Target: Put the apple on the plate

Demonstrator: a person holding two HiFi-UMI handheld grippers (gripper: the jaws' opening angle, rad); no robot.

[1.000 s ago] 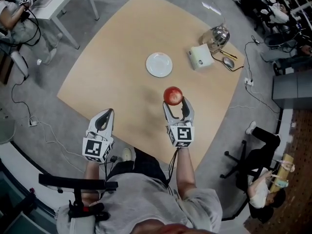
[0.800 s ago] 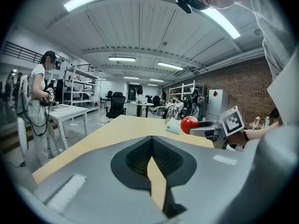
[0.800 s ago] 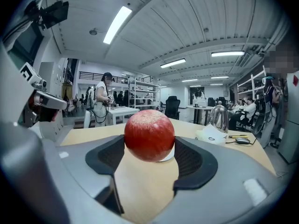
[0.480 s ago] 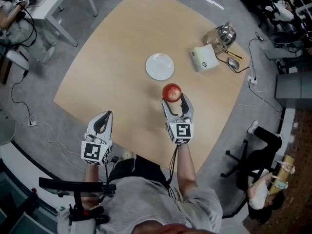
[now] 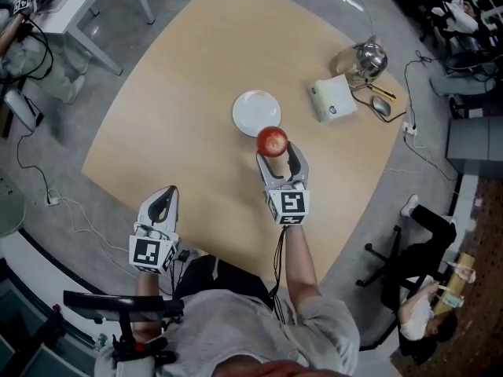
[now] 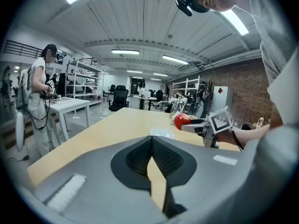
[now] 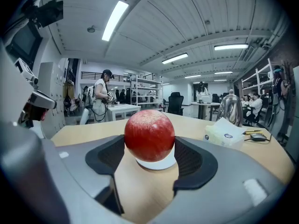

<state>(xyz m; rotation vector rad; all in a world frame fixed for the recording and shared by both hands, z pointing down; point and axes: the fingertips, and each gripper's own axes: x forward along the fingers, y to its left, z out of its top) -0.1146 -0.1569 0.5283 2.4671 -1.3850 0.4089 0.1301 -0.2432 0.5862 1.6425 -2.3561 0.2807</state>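
While the apple (image 5: 273, 141) is clamped between the jaws of the right gripper (image 5: 278, 157), it sits at the jaw tips with most of its red skin exposed, a hold that would let it be set down without the gripper body fouling the plate (image 5: 253, 108). From above, the apple lies just short of the plate's near rim; the right gripper view shows the white plate directly beyond and below it, so the approach line appears correct. I judge the apple to be carried clear of the surface (image 5: 181, 108), with lowering onto the plate and release outstanding. The left gripper (image 5: 167, 197), jaws closed together on nothing, hangs at the near edge, well apart, evidently kept out of the way.
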